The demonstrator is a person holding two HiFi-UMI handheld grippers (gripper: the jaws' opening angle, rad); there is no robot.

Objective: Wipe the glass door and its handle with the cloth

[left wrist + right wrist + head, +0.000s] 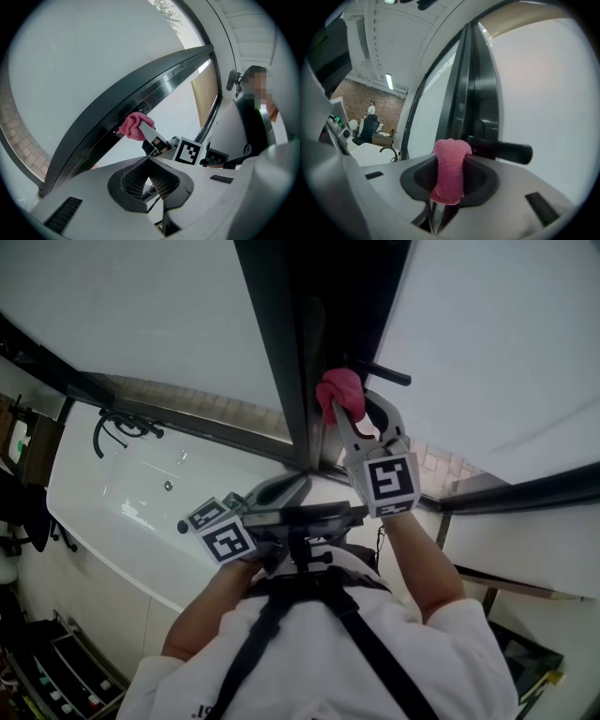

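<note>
The pink cloth is bunched in my right gripper, which is shut on it and holds it against the dark door frame, just left of the black lever handle. In the right gripper view the cloth stands upright between the jaws, with the handle sticking out to the right behind it and frosted glass beyond. My left gripper hangs lower, near the person's chest, shut and empty. From the left gripper view, the cloth touches the frame.
A white basin with a black tap lies left of the door. Pale glass panels flank the frame on both sides. Dark racks stand at lower left. A brick wall shows far off.
</note>
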